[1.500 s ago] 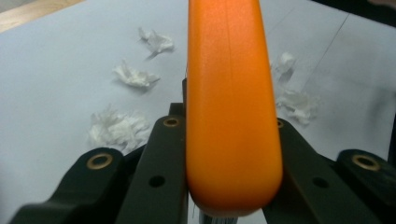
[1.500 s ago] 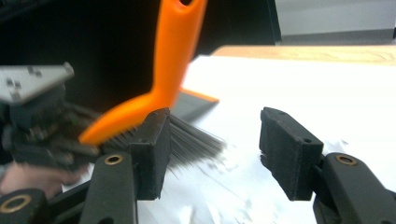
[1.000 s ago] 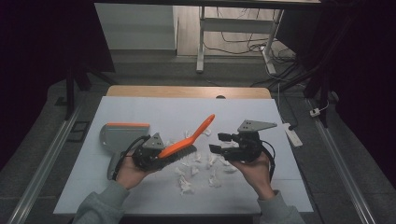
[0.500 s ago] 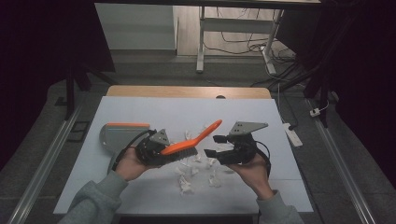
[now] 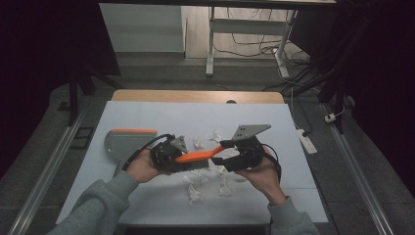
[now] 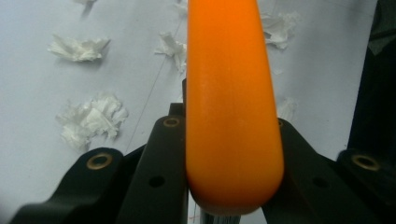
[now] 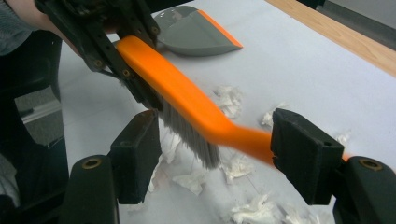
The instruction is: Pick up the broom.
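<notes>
**Brush passing from one gripper toward the other**

In the high view, the left gripper is holding an orange brush by its head end, so that the handle is reaching across toward the right gripper. The brush is hanging just above the white table, over a scatter of paper scraps. A grey dustpan with an orange edge is lying flat to the left, mouth toward the scraps, likely waiting for them to be swept in. The hand-over looks aimed at giving the right hand the handle for sweeping.

In the left gripper view, the jaws are pinching the brush tightly from both sides, keeping it steady while the other hand is lining up. Scraps are lying on the table below.

In the right gripper view, the right gripper has its jaws spread, and they have just been opening wider; the brush handle is running between them, near the right-hand pad, but whether it is touching that pad is not clear, and the left-hand pad is standing well off it. The bristles are pointing down toward the scraps, and the dustpan is sitting beyond the left gripper.
</notes>
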`<action>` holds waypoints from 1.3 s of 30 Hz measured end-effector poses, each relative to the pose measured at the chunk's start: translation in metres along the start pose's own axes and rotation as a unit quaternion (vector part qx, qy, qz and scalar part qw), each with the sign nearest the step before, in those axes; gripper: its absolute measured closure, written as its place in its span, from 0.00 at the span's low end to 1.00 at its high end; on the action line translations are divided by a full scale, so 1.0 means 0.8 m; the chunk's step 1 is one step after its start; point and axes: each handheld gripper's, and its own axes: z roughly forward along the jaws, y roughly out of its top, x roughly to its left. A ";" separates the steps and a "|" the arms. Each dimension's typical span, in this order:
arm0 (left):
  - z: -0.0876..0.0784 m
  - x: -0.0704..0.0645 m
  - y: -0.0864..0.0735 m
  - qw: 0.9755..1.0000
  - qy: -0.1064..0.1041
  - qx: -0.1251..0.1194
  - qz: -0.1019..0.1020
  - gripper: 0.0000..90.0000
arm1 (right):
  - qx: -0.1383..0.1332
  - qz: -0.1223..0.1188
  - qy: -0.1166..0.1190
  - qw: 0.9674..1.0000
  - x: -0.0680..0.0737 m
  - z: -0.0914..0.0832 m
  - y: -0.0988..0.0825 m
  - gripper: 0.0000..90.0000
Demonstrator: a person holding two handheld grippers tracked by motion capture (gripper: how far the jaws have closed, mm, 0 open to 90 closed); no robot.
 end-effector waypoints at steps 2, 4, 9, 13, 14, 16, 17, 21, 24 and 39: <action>0.001 0.000 0.002 1.000 0.001 0.005 0.002 0.90 | 0.003 -0.004 0.001 1.000 0.001 0.001 0.004 0.37; 0.004 0.001 0.004 1.000 -0.001 0.012 0.005 0.89 | 0.026 -0.021 0.004 0.999 0.002 0.007 0.014 0.37; 0.015 0.002 0.010 0.999 -0.007 0.030 0.013 0.89 | 0.076 -0.047 0.023 0.996 -0.005 0.025 0.026 0.39; 0.019 0.003 0.013 0.999 -0.015 0.041 0.019 0.90 | 0.107 -0.052 0.048 0.992 -0.010 0.040 0.024 0.40; 0.020 0.002 0.014 0.999 -0.016 0.044 0.020 0.90 | 0.116 -0.056 0.051 0.990 -0.011 0.044 0.023 0.40; 0.022 0.002 0.018 0.998 -0.016 0.054 0.028 0.90 | 0.136 -0.060 0.057 0.987 -0.012 0.051 0.020 0.40; 0.022 0.002 0.018 0.998 -0.016 0.054 0.028 0.90 | 0.144 -0.066 0.059 0.986 -0.013 0.055 0.019 0.40; 0.024 -0.001 0.026 0.997 -0.021 0.069 0.041 0.90 | 0.168 -0.080 0.071 0.980 -0.012 0.067 0.017 0.42; 0.024 -0.003 0.029 0.996 -0.020 0.073 0.048 0.90 | 0.184 -0.092 0.076 0.976 -0.012 0.075 0.015 0.46; 0.019 -0.006 0.028 0.994 -0.038 0.070 0.076 0.90 | 0.205 -0.132 0.101 0.965 -0.008 0.077 -0.002 0.72</action>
